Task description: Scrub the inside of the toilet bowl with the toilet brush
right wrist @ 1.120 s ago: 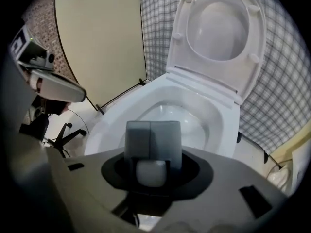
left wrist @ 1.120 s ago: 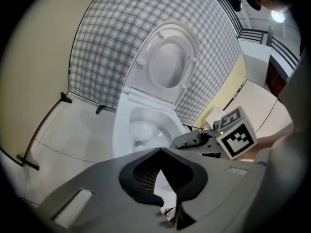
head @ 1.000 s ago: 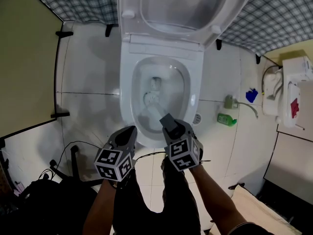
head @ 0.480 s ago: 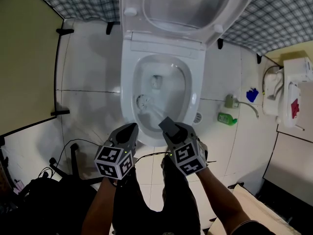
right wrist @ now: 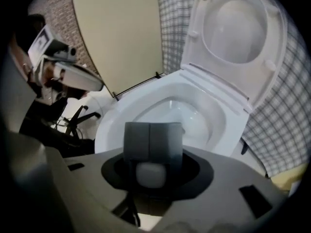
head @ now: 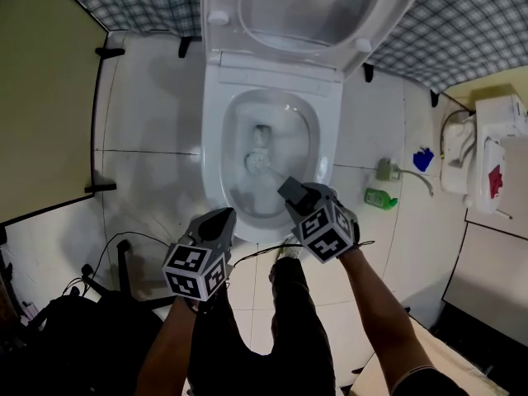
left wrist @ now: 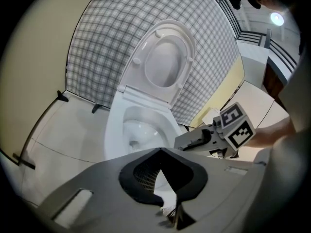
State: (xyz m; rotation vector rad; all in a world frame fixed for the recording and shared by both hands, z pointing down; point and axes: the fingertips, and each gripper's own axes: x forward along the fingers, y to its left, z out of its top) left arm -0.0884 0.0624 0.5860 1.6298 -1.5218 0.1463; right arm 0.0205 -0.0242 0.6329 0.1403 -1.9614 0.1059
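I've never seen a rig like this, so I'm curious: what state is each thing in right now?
White toilet seat and lid: raised.
White ceramic toilet bowl: uncovered, brush inside.
Pale plastic toilet brush: head down in the bowl, handle gripped.
Right gripper: shut on the brush handle.
Left gripper: shut, empty.

The toilet bowl (head: 216, 139) stands on the floor (head: 148, 130) against the back wall (head: 462, 31), its lid (head: 297, 7) tipped up behind it. The toilet brush (head: 257, 162) reaches into the bowl, head near the middle, handle gripped in the right tool (head: 290, 192) above the front right rim. The left tool (head: 221, 218) hangs left of it, before the front rim. Cables (head: 107, 254) lie on the floor far left.
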